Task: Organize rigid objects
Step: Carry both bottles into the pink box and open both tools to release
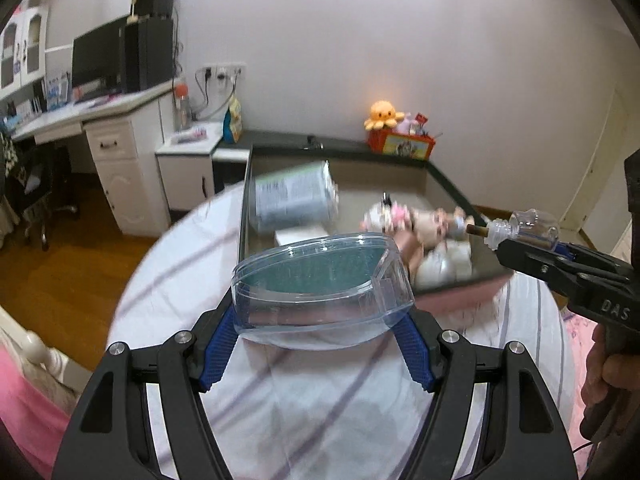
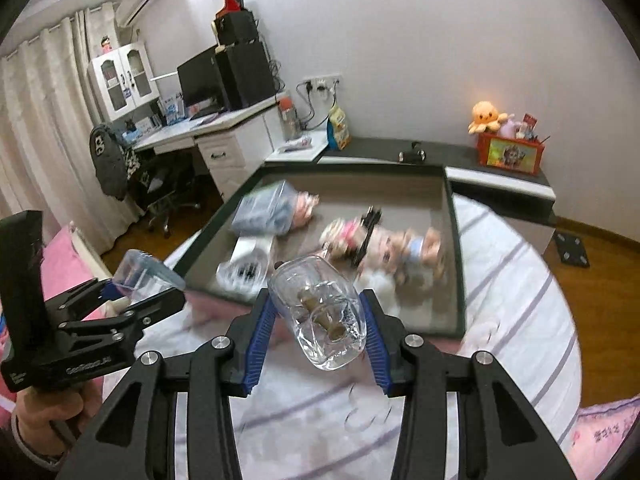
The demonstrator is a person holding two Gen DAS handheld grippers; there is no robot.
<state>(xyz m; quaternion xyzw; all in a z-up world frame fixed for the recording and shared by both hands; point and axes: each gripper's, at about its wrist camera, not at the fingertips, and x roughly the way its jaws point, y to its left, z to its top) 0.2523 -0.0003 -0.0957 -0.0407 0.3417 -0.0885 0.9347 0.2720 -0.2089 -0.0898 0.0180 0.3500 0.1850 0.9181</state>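
Observation:
My left gripper is shut on a clear blue-tinted plastic box and holds it above the striped bedsheet, just short of the dark-rimmed tray. It also shows in the right wrist view. My right gripper is shut on a clear glass bottle with a cork, held near the tray's front edge; it shows at the right in the left wrist view. In the tray lie a blurred can, dolls, a white box and a pale bundle.
The tray lies on a bed with a white striped sheet. Behind it a dark ledge carries an orange box with plush toys. A white desk with monitor and speakers stands at the left; wooden floor lies beside the bed.

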